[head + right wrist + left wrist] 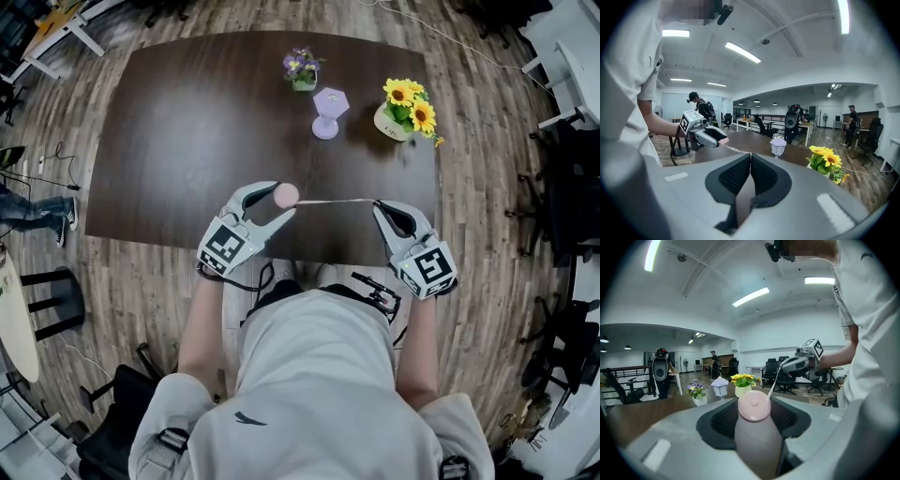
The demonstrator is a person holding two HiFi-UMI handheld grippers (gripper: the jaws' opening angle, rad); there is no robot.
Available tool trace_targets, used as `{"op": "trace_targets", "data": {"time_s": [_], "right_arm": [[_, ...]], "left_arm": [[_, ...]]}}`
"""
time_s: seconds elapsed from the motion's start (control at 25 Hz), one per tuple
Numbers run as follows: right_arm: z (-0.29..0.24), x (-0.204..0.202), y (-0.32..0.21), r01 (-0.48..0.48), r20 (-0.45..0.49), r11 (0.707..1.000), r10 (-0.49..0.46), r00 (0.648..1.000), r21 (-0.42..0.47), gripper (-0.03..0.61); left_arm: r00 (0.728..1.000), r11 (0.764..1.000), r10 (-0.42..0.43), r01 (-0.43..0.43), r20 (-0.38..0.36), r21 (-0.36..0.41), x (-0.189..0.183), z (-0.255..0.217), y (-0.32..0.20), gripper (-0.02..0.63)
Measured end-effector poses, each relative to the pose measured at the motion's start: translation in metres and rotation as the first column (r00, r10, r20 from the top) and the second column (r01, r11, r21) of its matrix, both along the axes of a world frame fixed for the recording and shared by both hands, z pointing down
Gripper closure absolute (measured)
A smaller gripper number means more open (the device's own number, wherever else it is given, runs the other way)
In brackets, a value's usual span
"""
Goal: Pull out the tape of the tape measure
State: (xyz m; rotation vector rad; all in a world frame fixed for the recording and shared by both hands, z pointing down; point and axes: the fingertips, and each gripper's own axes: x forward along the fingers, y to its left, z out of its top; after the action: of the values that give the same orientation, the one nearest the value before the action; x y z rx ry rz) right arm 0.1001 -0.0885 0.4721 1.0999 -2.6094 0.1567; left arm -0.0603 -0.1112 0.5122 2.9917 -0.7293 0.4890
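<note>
A small pink tape measure (287, 194) is held above the near edge of the dark table (178, 131), with my left gripper (281, 201) shut on its body. In the left gripper view its round pink case (753, 408) fills the gap between the jaws. A thin pale tape (336, 200) runs level from the case rightward to my right gripper (380, 205). That gripper's jaws are closed together on the tape's end, and the strip (735, 150) shows at their tips. The two grippers are about a hand's length apart.
Toward the table's far edge stand a small pot of purple flowers (301, 69), a lavender lantern-shaped ornament (328, 111) and a pot of sunflowers (405, 108). Office chairs (562, 178) stand to the right. A person's legs (33, 211) show at the left edge.
</note>
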Motion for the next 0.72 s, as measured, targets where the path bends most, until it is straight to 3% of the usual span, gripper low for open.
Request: {"op": "trace_targets", "data": {"time_s": [0.28, 0.72], "right_arm": [[0.010, 0.017, -0.003, -0.051, -0.024, 0.999, 0.050, 0.998, -0.015, 0.572], [0.013, 0.056, -0.012, -0.160, -0.030, 0.987, 0.160, 0.987, -0.022, 0.572]], "left_arm": [[0.997, 1.000, -0.025, 0.024, 0.073, 0.014, -0.011, 0.012, -0.004, 0.385], [0.991, 0.991, -0.133, 0.133, 0.004, -0.019, -0.041, 0.005, -0.021, 0.385]]}}
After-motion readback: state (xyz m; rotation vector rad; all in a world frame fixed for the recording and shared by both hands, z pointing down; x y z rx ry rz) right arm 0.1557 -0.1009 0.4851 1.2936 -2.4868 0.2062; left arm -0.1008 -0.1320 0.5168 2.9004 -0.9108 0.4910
